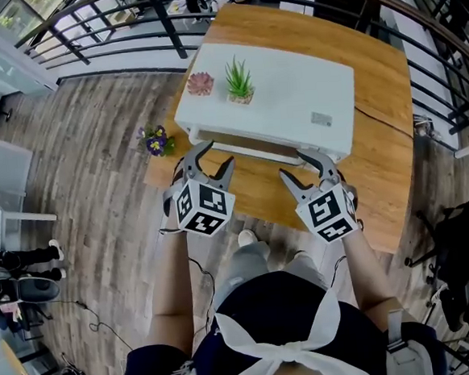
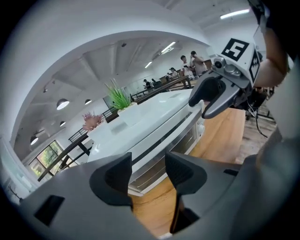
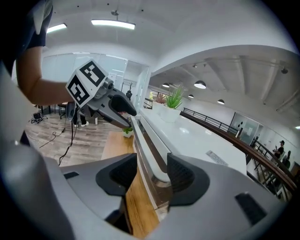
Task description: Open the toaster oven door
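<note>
A white toaster oven (image 1: pixel 292 97) lies across a wooden table (image 1: pixel 385 154), its front toward me. Its long door handle (image 1: pixel 243 147) runs along the front edge. My left gripper (image 1: pixel 210 162) hovers open just before the handle's left part, and my right gripper (image 1: pixel 306 169) is open before its right part. In the left gripper view the open gripper (image 2: pixel 147 173) frames the oven's glass door (image 2: pixel 164 154) with a gap to it. In the right gripper view the handle (image 3: pixel 151 152) lines up in the gap of the open gripper (image 3: pixel 152 176); neither pad presses on it.
A pink succulent (image 1: pixel 200 83) and a green plant (image 1: pixel 239 81) stand on the oven's top. A small pot of purple flowers (image 1: pixel 156 140) sits at the table's left edge. A black railing (image 1: pixel 117 34) curves behind the table, over wood flooring.
</note>
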Demonstrator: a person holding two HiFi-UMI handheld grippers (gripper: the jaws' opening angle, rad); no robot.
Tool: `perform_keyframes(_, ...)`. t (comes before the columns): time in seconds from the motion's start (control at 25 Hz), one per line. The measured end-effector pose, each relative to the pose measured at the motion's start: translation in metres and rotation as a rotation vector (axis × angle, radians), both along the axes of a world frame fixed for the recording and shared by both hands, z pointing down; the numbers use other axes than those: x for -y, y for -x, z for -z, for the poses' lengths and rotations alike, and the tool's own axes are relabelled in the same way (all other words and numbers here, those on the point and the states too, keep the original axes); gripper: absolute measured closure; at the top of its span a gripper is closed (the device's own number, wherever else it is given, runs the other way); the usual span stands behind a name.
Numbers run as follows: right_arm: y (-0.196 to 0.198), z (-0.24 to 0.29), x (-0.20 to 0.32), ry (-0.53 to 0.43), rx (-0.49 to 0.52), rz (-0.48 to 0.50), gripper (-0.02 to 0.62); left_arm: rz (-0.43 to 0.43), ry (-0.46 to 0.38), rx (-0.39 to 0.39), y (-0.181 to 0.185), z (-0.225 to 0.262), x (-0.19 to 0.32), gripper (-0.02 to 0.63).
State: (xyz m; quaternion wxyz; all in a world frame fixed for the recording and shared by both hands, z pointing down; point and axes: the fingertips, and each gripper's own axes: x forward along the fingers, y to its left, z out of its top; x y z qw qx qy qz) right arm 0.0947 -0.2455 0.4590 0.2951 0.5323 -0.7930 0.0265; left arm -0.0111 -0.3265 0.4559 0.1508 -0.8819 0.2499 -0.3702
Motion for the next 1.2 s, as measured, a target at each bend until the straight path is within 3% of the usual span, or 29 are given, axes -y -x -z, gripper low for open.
perform_keyframes(0.24,0.001,-0.011,0.008,0.038,-0.061,-0.034,0.411,-0.119,-0.020,0.154,-0.002,-0.015,0.012,0.390)
perform_keyframes(0.36,-0.001,-0.013,0.010,0.041,-0.062,-0.072,0.436,-0.149,-0.029,0.180,-0.004,-0.019,0.014,0.397)
perform_keyframes(0.76,0.004,-0.016,0.002,0.058,-0.062,-0.094,0.446,-0.181,0.056,0.104,0.004,-0.018,0.006,0.408)
perform_keyframes(1.2,0.013,-0.020,-0.009,0.065,-0.084,-0.103,0.446,-0.149,0.054,0.068,0.012,-0.021,-0.005,0.407)
